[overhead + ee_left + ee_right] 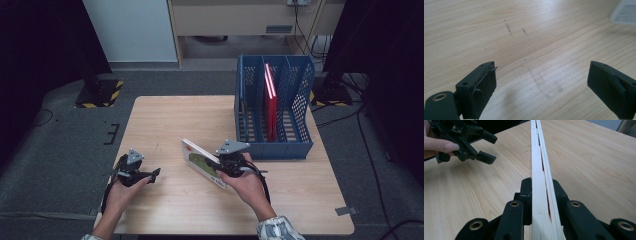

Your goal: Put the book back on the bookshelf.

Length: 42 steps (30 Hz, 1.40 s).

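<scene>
From the high view, the right gripper [223,165] is clamped on a thin white picture book with a green and red cover [201,161], holding it tilted on edge above the pale wooden table [165,120], just in front of the blue perforated plastic file rack [300,100]. A red book [270,102] stands upright in the rack's middle compartment. The left gripper [154,173] is well apart, near the table's front left edge, with nothing in its jaws.

In the left gripper view, the two black jaws stand wide over bare wood (faint pencil marks cross the grain), and a white corner of the book [625,13] shows at top right.

In the right gripper view, the jaws press both sides of the book's page edge [540,195], which runs straight away from the camera. The left gripper [488,147] hangs open at upper left, held by a hand [436,145].
</scene>
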{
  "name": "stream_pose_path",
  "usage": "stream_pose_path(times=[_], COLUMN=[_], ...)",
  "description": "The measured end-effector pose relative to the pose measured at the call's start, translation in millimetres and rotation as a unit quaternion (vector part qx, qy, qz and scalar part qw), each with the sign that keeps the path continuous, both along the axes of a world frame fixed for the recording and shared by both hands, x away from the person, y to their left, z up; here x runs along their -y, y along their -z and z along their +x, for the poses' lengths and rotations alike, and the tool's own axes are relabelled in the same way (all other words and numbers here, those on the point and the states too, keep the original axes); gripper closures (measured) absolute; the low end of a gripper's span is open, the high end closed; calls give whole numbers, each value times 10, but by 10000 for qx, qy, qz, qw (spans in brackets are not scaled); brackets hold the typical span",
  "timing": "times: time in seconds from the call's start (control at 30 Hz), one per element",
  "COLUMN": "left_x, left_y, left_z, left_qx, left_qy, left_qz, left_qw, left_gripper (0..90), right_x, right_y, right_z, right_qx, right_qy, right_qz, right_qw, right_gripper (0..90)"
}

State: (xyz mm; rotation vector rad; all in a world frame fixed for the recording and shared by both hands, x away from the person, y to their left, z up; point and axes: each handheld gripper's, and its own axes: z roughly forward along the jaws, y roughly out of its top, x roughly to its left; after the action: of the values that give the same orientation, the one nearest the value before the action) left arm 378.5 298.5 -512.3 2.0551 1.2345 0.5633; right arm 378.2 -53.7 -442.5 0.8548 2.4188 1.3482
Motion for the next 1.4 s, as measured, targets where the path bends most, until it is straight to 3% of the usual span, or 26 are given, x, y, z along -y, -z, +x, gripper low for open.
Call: stream_pose_path(times=[0.2, 0.73, 1.4], left_x=[-23, -45, -55], left_y=[40, 74, 83], left_z=[22, 33, 39], left_qx=[-110, -130, -135], left_qy=[-82, -148, -203], left_qz=[29, 162, 175], left_qw=[9999, 9997, 9996], left_gripper=[55, 49, 45], right_x=[128, 501, 1231], right_y=[-17, -65, -105], right_z=[-56, -219, -517], right_qx=[14, 67, 105], right_qy=[100, 439, 1030], right_qz=[26, 172, 260], right_qw=[9999, 9989, 9943], right_gripper=[763, 762, 763])
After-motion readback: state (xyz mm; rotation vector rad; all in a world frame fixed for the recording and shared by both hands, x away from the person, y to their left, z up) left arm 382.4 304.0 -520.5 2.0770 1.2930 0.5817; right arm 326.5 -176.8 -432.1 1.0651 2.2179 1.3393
